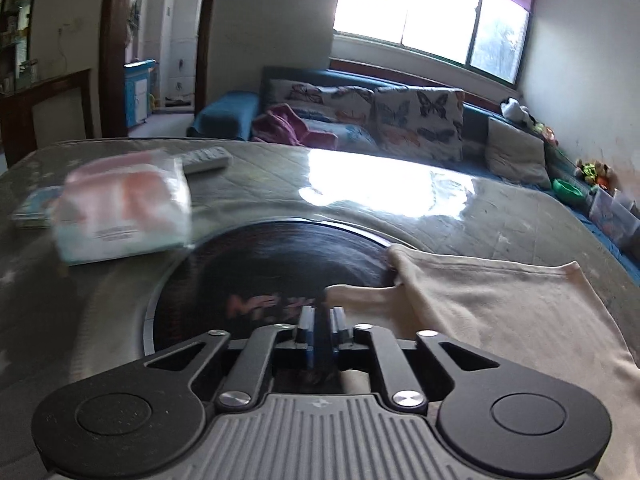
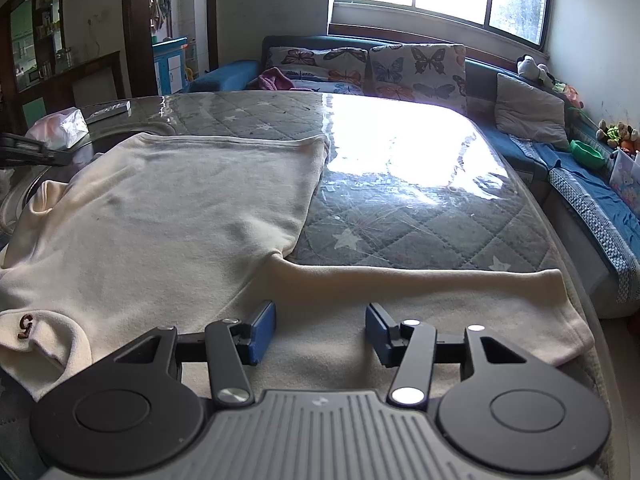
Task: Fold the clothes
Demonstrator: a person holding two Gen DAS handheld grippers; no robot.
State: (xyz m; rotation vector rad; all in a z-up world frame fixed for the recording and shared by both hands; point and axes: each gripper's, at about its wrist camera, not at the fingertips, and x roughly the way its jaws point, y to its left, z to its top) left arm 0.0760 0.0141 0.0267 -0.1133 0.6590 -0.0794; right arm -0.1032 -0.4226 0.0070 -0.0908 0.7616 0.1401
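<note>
A cream long-sleeved top (image 2: 168,208) lies spread flat on the quilted table, one sleeve (image 2: 420,288) stretched to the right along the near edge. My right gripper (image 2: 320,330) is open just above that sleeve near the shoulder, blue pads apart. My left gripper (image 1: 322,320) is shut, its pads pressed together over the top's left edge (image 1: 480,304); I cannot see cloth between them. The left gripper also shows as a dark shape at the far left of the right wrist view (image 2: 24,148).
A black round turntable (image 1: 280,264) sits in the table under the top's left part. A tissue pack (image 1: 124,216), a remote (image 1: 206,160) and a flat booklet (image 1: 34,208) lie at the back left. A sofa with butterfly cushions (image 2: 400,68) stands behind the table.
</note>
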